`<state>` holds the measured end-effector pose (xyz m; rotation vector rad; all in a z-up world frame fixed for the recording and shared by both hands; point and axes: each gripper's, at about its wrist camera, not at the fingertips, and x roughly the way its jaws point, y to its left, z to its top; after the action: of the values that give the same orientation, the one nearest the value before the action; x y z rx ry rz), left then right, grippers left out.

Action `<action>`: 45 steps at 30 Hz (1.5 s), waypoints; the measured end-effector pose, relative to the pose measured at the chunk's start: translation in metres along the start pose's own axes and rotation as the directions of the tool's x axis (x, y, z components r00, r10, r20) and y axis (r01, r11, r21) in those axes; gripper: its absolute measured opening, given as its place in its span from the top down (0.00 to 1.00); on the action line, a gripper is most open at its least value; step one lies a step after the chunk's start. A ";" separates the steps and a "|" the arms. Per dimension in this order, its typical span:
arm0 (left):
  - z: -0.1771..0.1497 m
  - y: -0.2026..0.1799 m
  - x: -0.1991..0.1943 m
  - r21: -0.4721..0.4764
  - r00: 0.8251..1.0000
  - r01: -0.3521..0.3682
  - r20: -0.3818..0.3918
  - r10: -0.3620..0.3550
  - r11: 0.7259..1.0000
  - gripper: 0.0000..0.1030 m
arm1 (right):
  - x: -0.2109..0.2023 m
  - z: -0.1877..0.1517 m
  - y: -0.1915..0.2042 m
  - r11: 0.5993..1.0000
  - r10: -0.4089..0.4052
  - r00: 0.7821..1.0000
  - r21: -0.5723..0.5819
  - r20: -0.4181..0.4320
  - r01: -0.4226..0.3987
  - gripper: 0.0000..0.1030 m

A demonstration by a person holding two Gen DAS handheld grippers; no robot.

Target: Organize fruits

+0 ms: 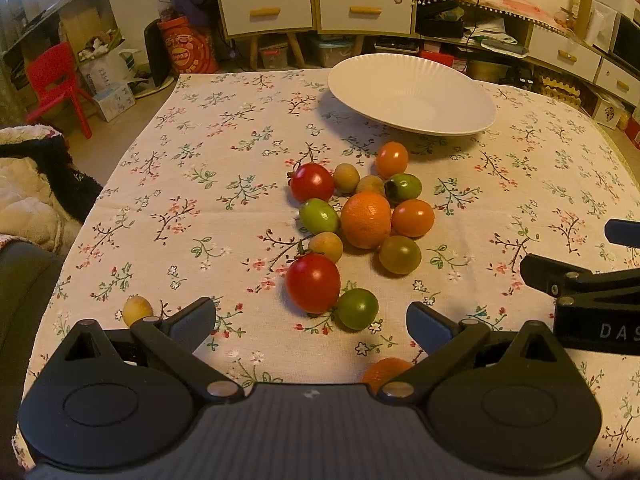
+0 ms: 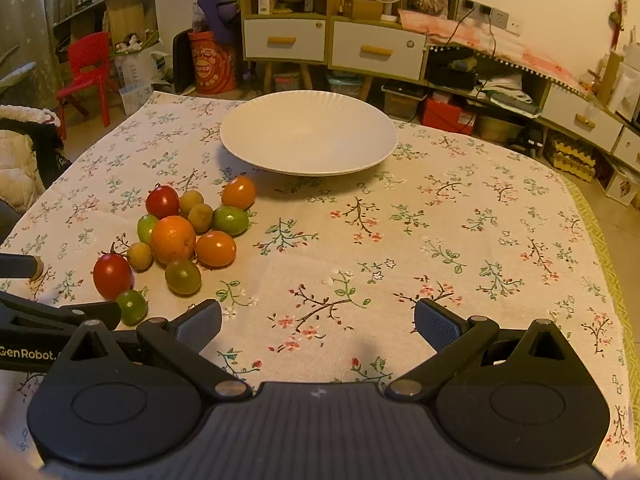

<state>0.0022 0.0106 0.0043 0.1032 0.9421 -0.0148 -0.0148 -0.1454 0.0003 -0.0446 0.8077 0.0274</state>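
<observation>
A pile of several small fruits lies on the floral tablecloth: an orange (image 1: 365,219) (image 2: 173,239), red tomatoes (image 1: 313,282) (image 2: 112,275), green and orange tomatoes (image 1: 357,308) (image 2: 215,248) and brown longans (image 1: 326,246). A white plate (image 1: 412,94) (image 2: 308,132) stands empty behind them. My left gripper (image 1: 311,326) is open and empty just in front of the pile. My right gripper (image 2: 318,326) is open and empty to the right of the pile; it also shows in the left wrist view (image 1: 580,280). One longan (image 1: 137,310) lies apart at the left, and an orange fruit (image 1: 386,372) peeks out under the left gripper.
The tablecloth (image 2: 440,240) covers the table to its edges. A red chair (image 2: 86,76) and cabinets with drawers (image 2: 332,46) stand beyond the far edge. A blanket-covered seat (image 1: 28,184) is at the left.
</observation>
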 end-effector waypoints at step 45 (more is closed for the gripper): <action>0.004 0.007 -0.011 0.080 0.994 -0.042 0.108 0.033 0.996 0.07 | 0.002 -0.001 0.002 0.999 0.030 0.999 -0.021 0.021 -0.029 0.00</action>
<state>-0.0004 0.0164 0.0159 0.1945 0.8324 -0.0243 -0.0147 -0.1430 -0.0018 -0.0520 0.7865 0.0639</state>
